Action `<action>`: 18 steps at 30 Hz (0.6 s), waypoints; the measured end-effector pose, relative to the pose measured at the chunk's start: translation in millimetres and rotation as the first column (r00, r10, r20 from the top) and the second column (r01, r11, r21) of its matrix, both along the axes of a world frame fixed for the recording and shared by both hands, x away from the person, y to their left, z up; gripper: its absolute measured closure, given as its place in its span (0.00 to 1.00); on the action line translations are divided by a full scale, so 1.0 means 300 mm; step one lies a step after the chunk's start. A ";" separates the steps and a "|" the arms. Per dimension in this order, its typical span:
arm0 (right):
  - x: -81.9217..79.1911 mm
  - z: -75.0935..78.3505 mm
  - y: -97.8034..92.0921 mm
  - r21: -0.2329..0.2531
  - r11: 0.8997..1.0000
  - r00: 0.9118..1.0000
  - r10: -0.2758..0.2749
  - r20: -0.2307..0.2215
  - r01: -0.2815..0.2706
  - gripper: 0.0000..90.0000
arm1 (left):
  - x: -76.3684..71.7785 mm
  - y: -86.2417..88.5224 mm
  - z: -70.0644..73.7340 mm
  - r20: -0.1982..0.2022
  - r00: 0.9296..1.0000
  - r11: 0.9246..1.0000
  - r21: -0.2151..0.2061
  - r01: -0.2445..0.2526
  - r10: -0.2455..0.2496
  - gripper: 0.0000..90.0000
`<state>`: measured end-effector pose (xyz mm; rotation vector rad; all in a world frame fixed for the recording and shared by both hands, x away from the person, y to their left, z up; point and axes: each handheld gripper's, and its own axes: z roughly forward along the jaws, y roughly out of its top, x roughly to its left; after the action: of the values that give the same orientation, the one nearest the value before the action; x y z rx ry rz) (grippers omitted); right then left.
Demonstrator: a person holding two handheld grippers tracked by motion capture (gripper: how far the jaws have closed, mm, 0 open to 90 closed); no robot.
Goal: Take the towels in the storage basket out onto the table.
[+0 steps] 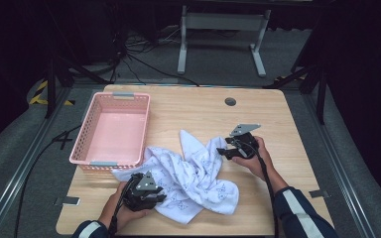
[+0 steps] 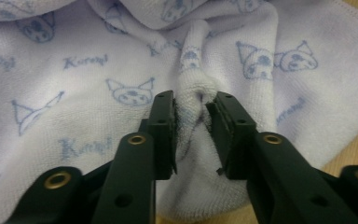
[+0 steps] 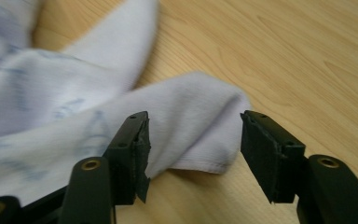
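One crumpled towel [image 1: 188, 173] on bench [image 1: 287, 129] beside pink basket [image 1: 111, 129]: left claw [image 2: 193, 112] pinching a thin ridge that may slip free; right claw [image 3: 193, 154] spread around a corner, liable to close on air.

The towel [image 1: 188, 173] is white with little blue cat faces and blue words all over it. The basket [image 1: 90, 133] is pink with small grey handles. The table [image 1: 283, 119] is light brown wood with wavy lines in it, and both grippers [image 1: 146, 191] [image 1: 238, 144] are black with gold-coloured rings.
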<state>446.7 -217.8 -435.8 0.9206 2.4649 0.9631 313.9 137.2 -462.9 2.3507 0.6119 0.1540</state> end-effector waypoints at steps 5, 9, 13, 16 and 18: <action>0.040 -0.053 0.010 -0.051 0.998 0.999 -0.027 -0.023 0.026 0.54 | -0.002 0.000 0.002 0.006 1.000 1.000 0.012 -0.005 0.005 0.84; 0.041 -0.047 0.005 -0.037 0.999 0.999 0.004 -0.033 -0.005 0.91 | 0.000 0.005 0.003 -0.001 1.000 1.000 0.007 -0.010 0.010 0.85; 0.044 -0.040 -0.034 -0.078 0.996 0.999 -0.039 -0.015 0.038 0.95 | -0.003 0.011 0.004 -0.007 1.000 1.000 0.010 -0.007 0.007 0.86; 0.049 -0.027 -0.088 -0.096 0.992 0.996 -0.083 0.008 0.084 0.95 | -0.004 0.016 0.007 -0.021 1.000 1.000 0.016 -0.005 0.006 0.87; 0.045 -0.013 -0.124 -0.105 0.989 0.995 -0.102 0.021 0.104 0.96 | -0.008 0.018 0.010 -0.026 1.000 1.000 0.026 -0.002 0.003 0.88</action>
<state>460.3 -255.0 -439.9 0.9904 2.4038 0.7941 311.5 142.6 -459.9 2.3807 0.6295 0.1333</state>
